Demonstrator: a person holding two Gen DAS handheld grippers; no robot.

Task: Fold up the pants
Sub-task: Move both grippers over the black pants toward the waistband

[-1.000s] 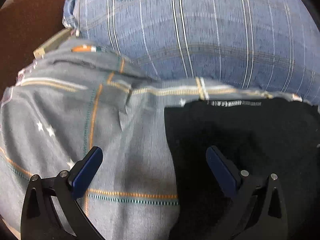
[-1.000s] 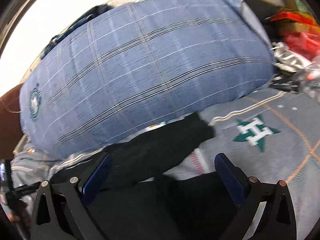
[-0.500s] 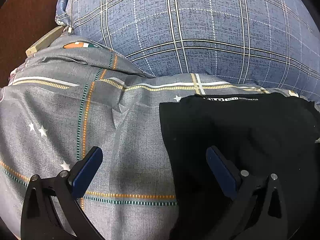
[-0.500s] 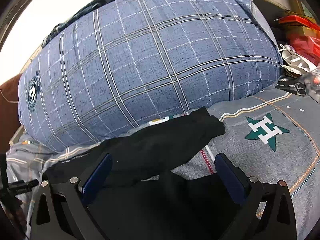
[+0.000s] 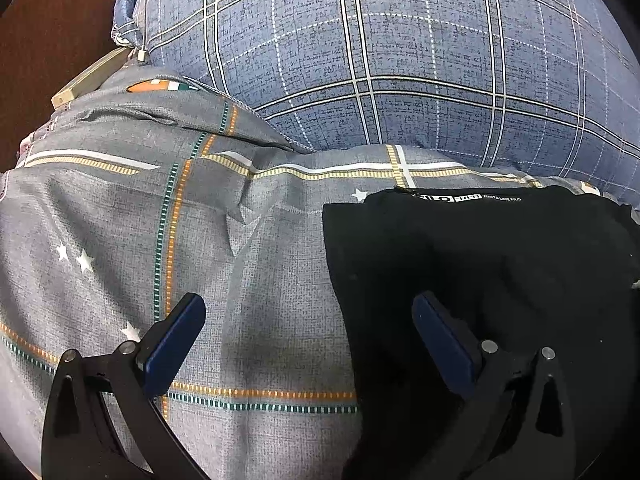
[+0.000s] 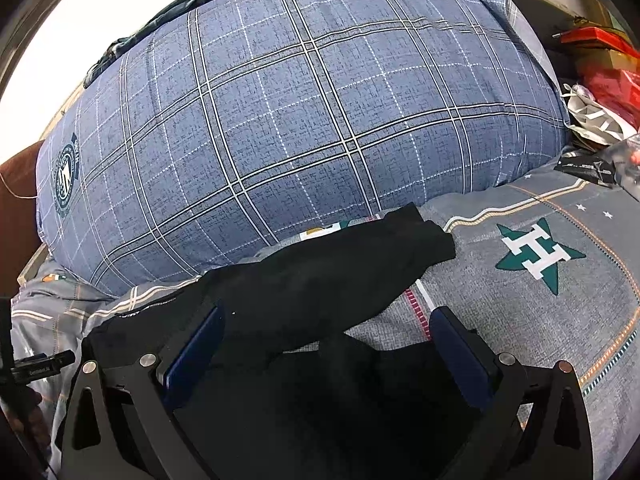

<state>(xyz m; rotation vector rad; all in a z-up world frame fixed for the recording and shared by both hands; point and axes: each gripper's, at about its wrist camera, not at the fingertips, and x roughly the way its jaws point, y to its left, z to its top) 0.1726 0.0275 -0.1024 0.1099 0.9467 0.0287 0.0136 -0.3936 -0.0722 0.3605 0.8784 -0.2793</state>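
Observation:
Black pants (image 5: 492,264) lie on a grey patterned bedsheet (image 5: 240,272), waistband with a white label toward the pillow. In the right wrist view the pants (image 6: 312,292) lie with one leg folded diagonally across toward the right, its cuff near a green star print. My left gripper (image 5: 308,316) is open, above the pants' left edge, one finger over the sheet and one over the black cloth. My right gripper (image 6: 326,332) is open above the pants, holding nothing.
A large blue plaid pillow (image 6: 304,120) fills the far side of the bed, right behind the pants. A brown headboard (image 5: 48,32) is at the far left. Red packages and bags (image 6: 600,76) lie at the right. The left gripper's body (image 6: 36,368) shows at the left edge.
Both views were blurred a second ago and are now sharp and steady. The folded leg has settled on the pants. Both grippers stay open and have barely shifted.

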